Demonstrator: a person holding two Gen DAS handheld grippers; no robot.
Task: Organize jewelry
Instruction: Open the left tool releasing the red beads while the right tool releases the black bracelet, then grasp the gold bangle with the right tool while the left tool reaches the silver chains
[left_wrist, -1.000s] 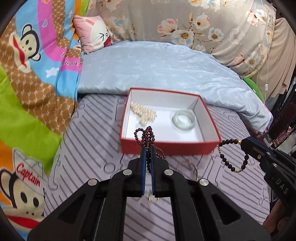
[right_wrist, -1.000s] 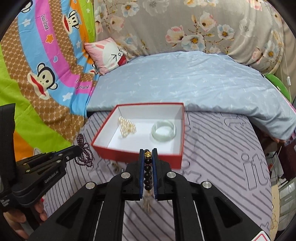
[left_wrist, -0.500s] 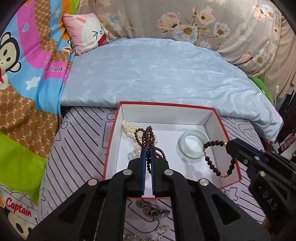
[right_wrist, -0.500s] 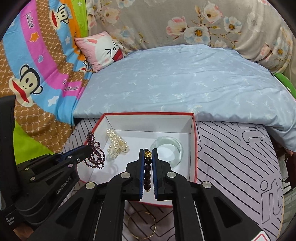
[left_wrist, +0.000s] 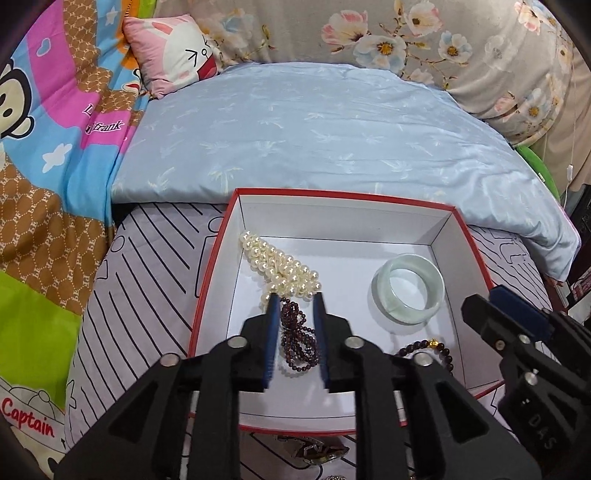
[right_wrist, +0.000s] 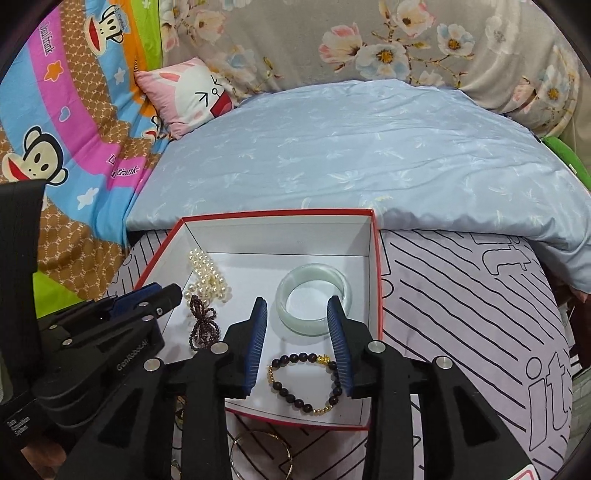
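A red box with a white inside (left_wrist: 388, 197) (right_wrist: 280, 212) sits on the striped mat. In it lie a white pearl strand (left_wrist: 280, 264) (right_wrist: 207, 273), a pale green bangle (left_wrist: 408, 293) (right_wrist: 314, 299), a dark red bead bracelet (left_wrist: 297, 339) (right_wrist: 201, 325) and a dark bead bracelet with gold beads (right_wrist: 306, 384) (left_wrist: 432, 350). My left gripper (left_wrist: 295, 299) is open over the dark red beads. My right gripper (right_wrist: 297, 304) is open over the dark and gold bracelet. Both are empty.
A gold hoop (right_wrist: 262, 456) and other small metal pieces (left_wrist: 314, 450) lie on the mat in front of the box. A blue quilt (left_wrist: 314, 129) lies behind the box. A pink cushion (right_wrist: 184, 94) and patterned bedding stand at the back and left.
Both grippers moved over the box and opened. The dark red bracelet dropped from the left gripper and the dark and gold bracelet from the right; both now lie in the box.
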